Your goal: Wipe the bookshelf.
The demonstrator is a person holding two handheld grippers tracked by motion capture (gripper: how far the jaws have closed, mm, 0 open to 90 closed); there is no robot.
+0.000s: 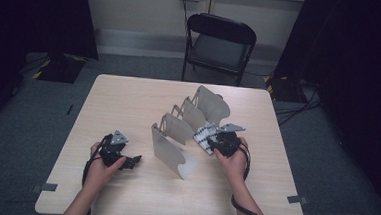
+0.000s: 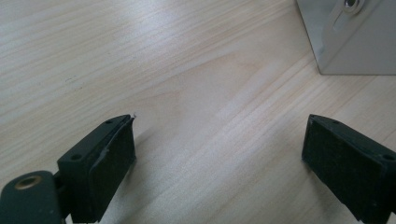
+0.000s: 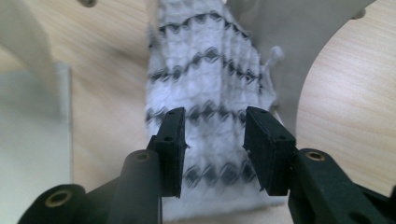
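Two grippers are working here: my left gripper is resting on the table with jaws spread wide and nothing between them, while my right gripper is hovering over the cloth, jaws partly spread and not pinching it. That cloth is lying between the grey panels of the rack. I'm judging that closing too shallow could catch only a loose fold, or drag the cloth against a panel and tip the rack.

My table is pale wood-grain with a smooth, faintly shiny face. The rack looks like matt grey sheet metal, and the towel is fuzzy white knit cloth with black zigzag bands. My pads are dull black rubbery foam.
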